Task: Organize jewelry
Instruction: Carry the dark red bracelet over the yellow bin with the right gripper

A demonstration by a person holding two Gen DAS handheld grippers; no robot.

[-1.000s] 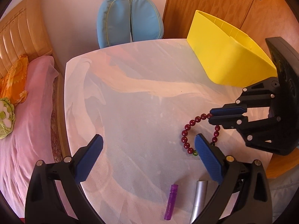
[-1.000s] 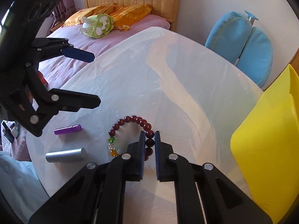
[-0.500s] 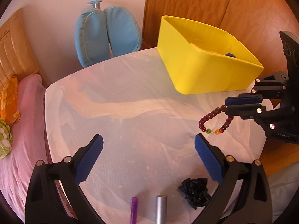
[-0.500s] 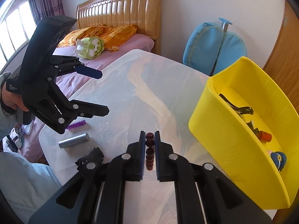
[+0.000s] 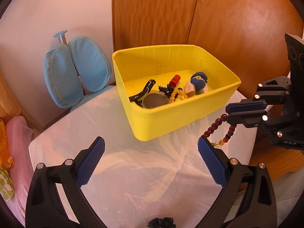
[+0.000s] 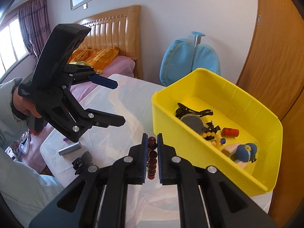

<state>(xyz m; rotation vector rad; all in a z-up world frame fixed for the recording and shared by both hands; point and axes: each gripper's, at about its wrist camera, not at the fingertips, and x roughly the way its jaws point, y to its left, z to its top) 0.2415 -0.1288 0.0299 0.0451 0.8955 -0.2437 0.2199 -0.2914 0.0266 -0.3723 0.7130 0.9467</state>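
Bracelet: dark red bead bracelet (image 5: 218,131) hangs off the table, pinched in the right gripper (image 6: 152,144), just beside the yellow bin.
Right gripper: fingers pressed together on the beads.
Left gripper (image 5: 151,152): fingers spread, holding nothing.
Yellow bin (image 5: 171,117): black hair clip (image 6: 193,112), round grey compact, amber beads, red tube, blue plush.
Table (image 5: 133,171): silver tube (image 6: 70,148), black bow.

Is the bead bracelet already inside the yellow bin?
No, the bead bracelet hangs from the right hand-held gripper, outside the yellow bin and above the table.
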